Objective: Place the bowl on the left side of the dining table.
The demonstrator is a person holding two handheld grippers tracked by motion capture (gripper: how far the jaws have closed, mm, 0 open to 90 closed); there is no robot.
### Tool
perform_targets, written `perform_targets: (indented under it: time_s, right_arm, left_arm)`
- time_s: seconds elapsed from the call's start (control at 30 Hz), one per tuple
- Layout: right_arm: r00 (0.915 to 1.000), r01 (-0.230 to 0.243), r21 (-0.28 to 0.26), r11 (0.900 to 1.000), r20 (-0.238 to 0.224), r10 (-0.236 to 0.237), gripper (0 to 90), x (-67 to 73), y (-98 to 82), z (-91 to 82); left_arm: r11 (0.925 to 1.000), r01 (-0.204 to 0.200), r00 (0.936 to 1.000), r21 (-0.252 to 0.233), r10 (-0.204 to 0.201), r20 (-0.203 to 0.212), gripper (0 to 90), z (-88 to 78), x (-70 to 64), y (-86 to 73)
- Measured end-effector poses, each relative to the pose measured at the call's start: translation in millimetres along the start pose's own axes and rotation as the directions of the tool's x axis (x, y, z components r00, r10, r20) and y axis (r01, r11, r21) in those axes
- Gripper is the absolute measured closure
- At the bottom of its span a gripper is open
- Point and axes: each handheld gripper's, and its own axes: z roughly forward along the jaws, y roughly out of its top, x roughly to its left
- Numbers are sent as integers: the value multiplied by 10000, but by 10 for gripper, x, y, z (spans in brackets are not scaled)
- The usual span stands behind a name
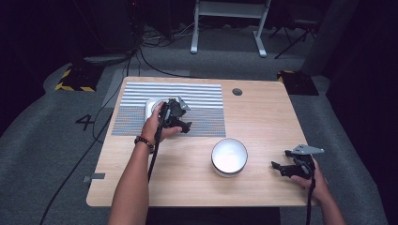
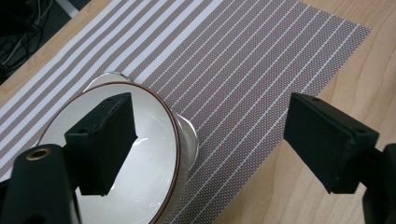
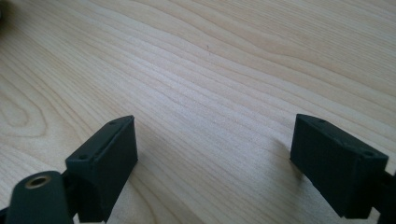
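At far left we see a small white bowl (image 2: 140, 158), nothing in it, on the striped placemat (image 2: 243, 60). Our left gripper (image 1: 180, 117) hangs over it, jaws wide, one jaw above its hollow, the other off its rim. Mid-desk (image 1: 263, 108) a bigger white bowl (image 1: 229, 156) sits bare. Our right gripper (image 1: 286, 168) gapes wide near the desk's right edge.

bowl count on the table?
2. One bowl with a brown rim sits on the striped mat, under the open left gripper, one jaw over its inside. The other bowl stands on bare table, left of the right gripper.
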Motion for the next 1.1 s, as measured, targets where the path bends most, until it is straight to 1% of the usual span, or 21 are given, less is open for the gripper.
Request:
perform_targets:
  time_s: [0.03, 0.17, 0.2, 0.23, 0.27, 0.3, 0.37, 0.4, 0.5, 0.53, 0.63, 0.67, 0.83, 0.87, 0.9, 0.93, 0.97, 1.0, 1.03, 1.07, 1.1]
  right_arm:
    - [10000, 1, -2, 10000, -3, -1, 149, 0, 0, 0]
    - [10000, 2, 0, 10000, -1, -2, 149, 0, 0, 0]
    - [10000, 2, 0, 10000, 0, -2, 149, 0, 0, 0]
    - [10000, 2, 0, 10000, 0, -2, 149, 0, 0, 0]
    - [10000, -2, 2, 10000, -1, 2, 149, 0, 0, 0]
    - [10000, 2, -1, 10000, 0, -2, 149, 0, 0, 0]
    - [10000, 0, 0, 10000, 1, 0, 149, 0, 0, 0]
    - [10000, 2, 0, 10000, 0, -2, 149, 0, 0, 0]
    - [10000, 1, 1, 10000, -1, -1, 149, 0, 0, 0]
    - [10000, -1, 3, 10000, 0, 1, 149, 0, 0, 0]
    - [10000, 2, 1, 10000, 2, -2, 149, 0, 0, 0]
    - [10000, -4, 1, 10000, 2, 4, 149, 0, 0, 0]
    - [10000, 3, 1, 10000, 4, -3, 149, 0, 0, 0]
    - [10000, 9, -2, 10000, 5, -9, 149, 0, 0, 0]
    - [10000, 8, -1, 10000, 1, -8, 149, 0, 0, 0]
    - [10000, 0, -2, 10000, 1, 0, 149, 0, 0, 0]
    - [10000, -4, 0, 10000, 2, 4, 149, 1, 0, 0]
    - [10000, 0, 0, 10000, 2, 0, 149, 0, 0, 0]
    - [10000, 6, -2, 10000, 4, -6, 149, 0, 0, 0]
    - [10000, 0, -1, 10000, 3, 0, 149, 0, 0, 0]
    - [10000, 0, -1, 10000, 3, 0, 149, 0, 0, 0]
  left_arm:
    - [9998, -167, 9999, -141, 167, -36, 169, -4, 4, 4]
    - [9997, -161, 9998, -175, 163, 76, 169, -35, -26, 9]
    - [9992, -230, 9997, -314, 229, -49, 169, -49, -57, 7]
    - [9992, -230, 9997, -314, 229, -49, 169, -49, -57, 7]
    - [9988, -417, 9991, -242, 418, 45, 169, -80, -71, 7]
    - [9985, -443, 9990, -325, 443, 8, 169, -88, -84, 4]
    - [9982, -514, 9987, -302, 515, 30, 169, -101, -89, 4]
    - [9973, -622, 9980, -402, 623, 33, 168, -114, -108, 1]
    - [9975, -613, 9980, -359, 619, 140, 168, -133, -130, -3]
    - [9967, -728, 9973, -351, 731, 74, 168, -153, -157, -12]
    - [9961, -807, 9966, -361, 813, 140, 168, -175, -188, -16]
    - [9949, -913, 9957, -437, 919, 109, 168, -181, -202, -20]
    - [9933, -1084, 9936, -394, 1095, 282, 166, -245, -254, -29]
    - [9937, -1024, 9944, -454, 1035, 211, 166, -256, -270, -34]
    - [9916, -1166, 9928, -560, 1179, 197, 166, -261, -268, -31]
    - [9923, -1139, 9930, -482, 1153, 268, 166, -278, -276, -30]
    - [9915, -1185, 9926, -531, 1196, 187, 166, -287, -285, -33]
    - [9914, -1222, 9919, -475, 1236, 294, 166, -298, -288, -32]
    - [9914, -1222, 9919, -475, 1236, 294, 166, -298, -288, -32]
    - [9887, -1395, 9900, -549, 1405, 150, 166, -306, -312, -46]
    - [9887, -1395, 9900, -549, 1405, 150, 166, -306, -312, -46]
